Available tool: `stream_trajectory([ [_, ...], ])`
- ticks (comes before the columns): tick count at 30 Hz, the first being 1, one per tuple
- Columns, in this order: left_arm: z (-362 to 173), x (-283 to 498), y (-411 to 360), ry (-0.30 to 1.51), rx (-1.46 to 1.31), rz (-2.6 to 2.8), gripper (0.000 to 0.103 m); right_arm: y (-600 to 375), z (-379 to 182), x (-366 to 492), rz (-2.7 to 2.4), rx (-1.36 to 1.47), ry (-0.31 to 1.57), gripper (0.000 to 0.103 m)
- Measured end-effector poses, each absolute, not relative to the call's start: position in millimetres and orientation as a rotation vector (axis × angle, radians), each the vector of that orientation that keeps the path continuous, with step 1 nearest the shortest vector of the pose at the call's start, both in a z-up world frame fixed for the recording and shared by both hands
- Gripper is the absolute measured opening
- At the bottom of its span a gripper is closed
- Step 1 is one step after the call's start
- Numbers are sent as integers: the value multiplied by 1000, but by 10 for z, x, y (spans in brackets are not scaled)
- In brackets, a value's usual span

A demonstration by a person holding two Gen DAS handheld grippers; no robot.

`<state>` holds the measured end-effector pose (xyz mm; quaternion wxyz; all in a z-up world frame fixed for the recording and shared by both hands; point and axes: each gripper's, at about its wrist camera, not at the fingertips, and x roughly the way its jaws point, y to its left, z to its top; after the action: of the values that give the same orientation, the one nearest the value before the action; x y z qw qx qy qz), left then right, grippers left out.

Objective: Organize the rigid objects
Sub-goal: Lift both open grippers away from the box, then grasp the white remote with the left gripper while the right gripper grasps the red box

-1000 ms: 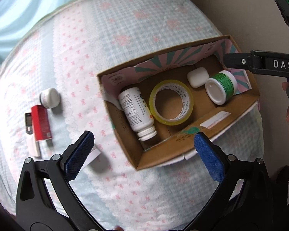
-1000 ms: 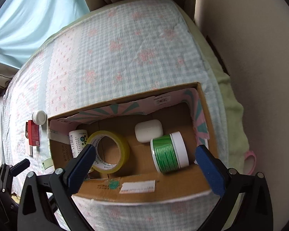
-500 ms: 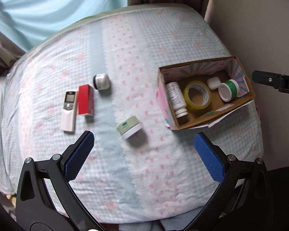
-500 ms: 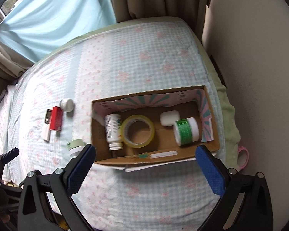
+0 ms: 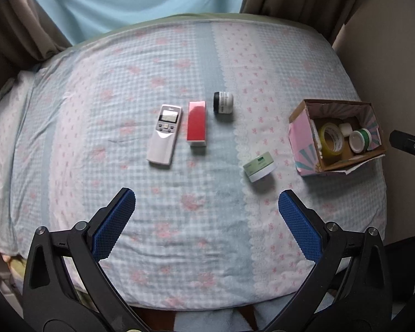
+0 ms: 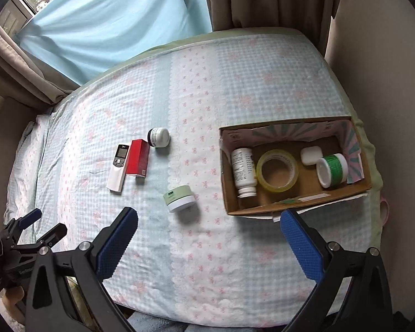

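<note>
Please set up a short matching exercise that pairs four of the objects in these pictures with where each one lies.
Things:
1. tape roll
2. red box
3. pale green jar
4. pill bottle

Places:
A. on the bedspread, beside the remote control
B. in the cardboard box, at its left end
C. in the cardboard box, around its middle
D. alone on the bedspread, left of the cardboard box

Pairs: 1-C, 2-A, 3-D, 4-B

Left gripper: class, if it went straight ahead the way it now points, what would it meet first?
Probably the bedspread itself: the open left gripper aims at bare cloth short of the red box. Depth is unclear.
</note>
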<state>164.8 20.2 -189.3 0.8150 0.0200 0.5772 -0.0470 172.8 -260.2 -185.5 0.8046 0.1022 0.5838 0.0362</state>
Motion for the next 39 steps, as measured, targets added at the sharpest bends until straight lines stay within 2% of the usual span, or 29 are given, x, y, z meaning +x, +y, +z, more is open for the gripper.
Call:
stream_trajectory([
  [7,-2015,1876,891,1250,37,-136,103,-1805,-1993,1844,51,242,1267,103],
  [17,-2620,2509,1491,1338,79,-207,103,-899,-2395,2481,-14,279,1326,103],
  [34,-4113,3499,1176,1544,55,-213,103,-208,-3801,3648,6,166,1565,103],
  [39,-4532,3656,1009,1578,52,-217,103,-254,-4289,3833,-31,157,1645,98],
])
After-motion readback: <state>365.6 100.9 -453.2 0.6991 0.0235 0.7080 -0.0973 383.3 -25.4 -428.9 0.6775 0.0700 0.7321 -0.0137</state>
